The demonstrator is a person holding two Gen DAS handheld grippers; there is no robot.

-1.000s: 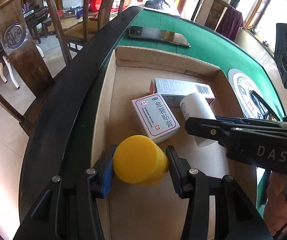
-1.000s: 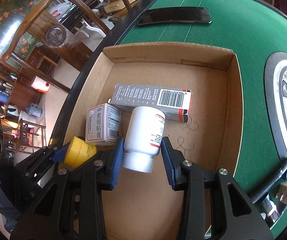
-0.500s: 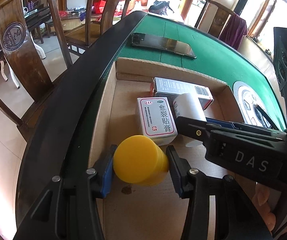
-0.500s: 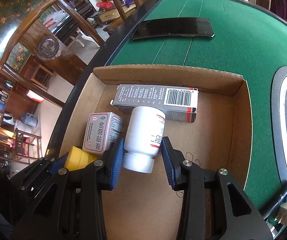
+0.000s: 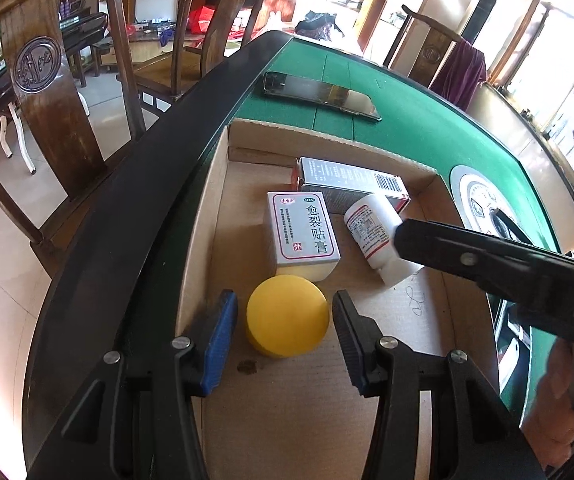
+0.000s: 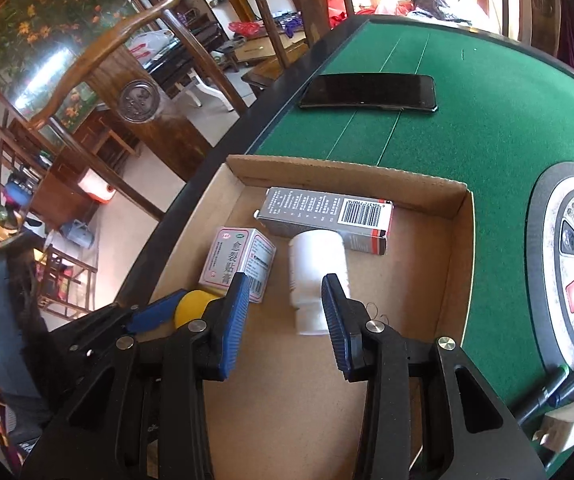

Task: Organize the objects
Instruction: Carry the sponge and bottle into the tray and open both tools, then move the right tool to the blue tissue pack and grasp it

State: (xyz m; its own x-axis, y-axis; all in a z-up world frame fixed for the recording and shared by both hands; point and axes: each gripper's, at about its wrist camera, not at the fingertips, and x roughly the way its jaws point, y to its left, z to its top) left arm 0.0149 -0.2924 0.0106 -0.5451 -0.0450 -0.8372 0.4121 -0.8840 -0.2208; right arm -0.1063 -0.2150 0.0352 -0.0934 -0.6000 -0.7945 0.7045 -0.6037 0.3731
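**Yellow jar and white bottle sit in the box, both tongs slack around them**

Yellow jar stands upright on the floor of the cardboard box, right between the blue pads of the left tongs. A strip of bare cardboard shows on each side of it, so these tongs are open and bracket the jar without pressing it. The jar stands on its own base, which suggests it has reached its place in the near corner of the box.

Just past the tips of the left tongs lies the white plaster carton, almost touching the jar. Farther out, a long grey carton lies across the box near the far wall.

The white bottle lies on its side between the arms of the right tongs, its cap end towards them and its base against the grey carton. A clear gap separates its left side from the left pad. The right pad overlaps its edge in the right wrist view, and whether it touches cannot be told. With no squeeze across the bottle, these tongs are open as well.

Packed side by side, the four items fill the half of the box nearer the left tongs. The half beyond the right tongs is bare. Well beyond both tools, a phone lies on the green table, outside the box. It may be the next thing to gather.
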